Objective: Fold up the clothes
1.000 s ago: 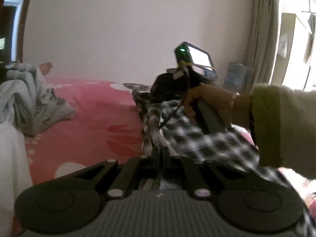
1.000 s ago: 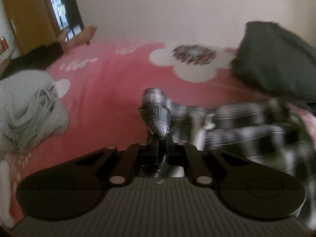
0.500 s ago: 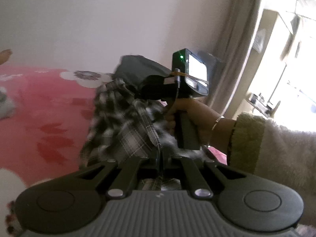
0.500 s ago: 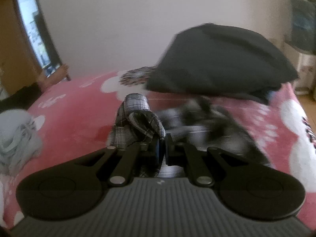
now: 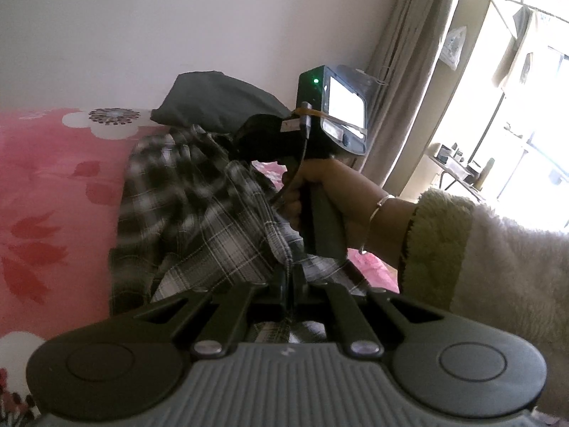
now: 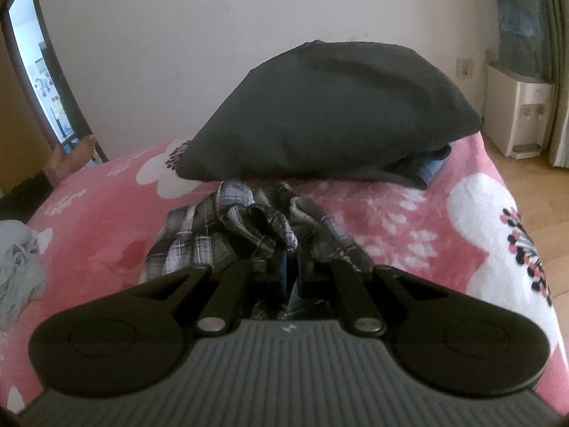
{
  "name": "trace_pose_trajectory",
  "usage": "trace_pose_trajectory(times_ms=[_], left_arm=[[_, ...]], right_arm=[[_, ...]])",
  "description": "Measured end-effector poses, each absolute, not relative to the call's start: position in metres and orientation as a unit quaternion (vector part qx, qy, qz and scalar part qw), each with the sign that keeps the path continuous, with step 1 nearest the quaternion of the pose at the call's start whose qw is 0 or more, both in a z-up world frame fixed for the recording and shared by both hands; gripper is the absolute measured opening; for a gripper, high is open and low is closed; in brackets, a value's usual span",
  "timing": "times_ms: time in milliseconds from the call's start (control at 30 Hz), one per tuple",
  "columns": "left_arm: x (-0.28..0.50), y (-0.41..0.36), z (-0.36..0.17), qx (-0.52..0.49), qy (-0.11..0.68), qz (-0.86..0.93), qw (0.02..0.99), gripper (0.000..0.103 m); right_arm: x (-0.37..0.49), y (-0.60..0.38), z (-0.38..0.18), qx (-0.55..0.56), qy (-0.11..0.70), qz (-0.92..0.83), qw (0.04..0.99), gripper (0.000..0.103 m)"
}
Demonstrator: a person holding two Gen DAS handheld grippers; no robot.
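Observation:
A black-and-white plaid garment hangs and drapes over the pink flowered bedspread. My left gripper is shut on one edge of it. In the left wrist view a hand in a fleecy sleeve holds the right gripper's handle just ahead, above the cloth. In the right wrist view the plaid garment is bunched in front of my right gripper, which is shut on a fold of it. The cloth under both grippers is hidden.
A large dark pillow lies at the far end of the bed against the wall. Grey clothes sit at the left edge. A bare foot rests far left. A water dispenser and wooden floor are to the right.
Both grippers have swung right along the bed with the plaid garment in them. The dark pillow now fills the right wrist view, and the grey clothes have slid out to the left.

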State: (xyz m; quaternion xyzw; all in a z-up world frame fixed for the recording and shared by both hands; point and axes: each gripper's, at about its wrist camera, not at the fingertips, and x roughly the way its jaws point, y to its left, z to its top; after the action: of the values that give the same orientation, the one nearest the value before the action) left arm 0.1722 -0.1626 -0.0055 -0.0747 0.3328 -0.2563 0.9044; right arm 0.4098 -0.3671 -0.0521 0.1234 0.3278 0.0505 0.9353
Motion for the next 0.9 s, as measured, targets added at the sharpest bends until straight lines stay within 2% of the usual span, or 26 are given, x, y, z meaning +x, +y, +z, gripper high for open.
trace_pose_trajectory(times_ms=[367,567,633,700,767,900], left_arm=[[0.181,-0.180,-0.015,-0.063,0.338,-0.262,0.902,0.004],[0.200,-0.174,-0.029,-0.074,0.380,-0.254,0.886,0.005],[0.201,-0.166,-0.025,-0.085,0.386,-0.264,0.880,0.005],[0.201,-0.160,-0.021,-0.093,0.386,-0.284,0.873,0.005],[0.201,-0.153,-0.017,-0.106,0.382,-0.295,0.869,0.005],[0.203,-0.140,-0.010,-0.143,0.378,-0.309,0.861,0.005]], right_arm=[[0.426,-0.390,-0.056,0.116,0.326,0.031,0.938,0.003],[0.440,-0.397,-0.084,0.128,0.353,0.022,0.927,0.006],[0.432,-0.408,-0.083,0.162,0.343,0.023,0.925,0.015],[0.417,-0.421,-0.077,0.199,0.324,0.016,0.925,0.036],[0.393,-0.434,-0.072,0.210,0.301,0.009,0.930,0.042],[0.346,-0.458,-0.060,0.233,0.254,-0.005,0.939,0.043]])
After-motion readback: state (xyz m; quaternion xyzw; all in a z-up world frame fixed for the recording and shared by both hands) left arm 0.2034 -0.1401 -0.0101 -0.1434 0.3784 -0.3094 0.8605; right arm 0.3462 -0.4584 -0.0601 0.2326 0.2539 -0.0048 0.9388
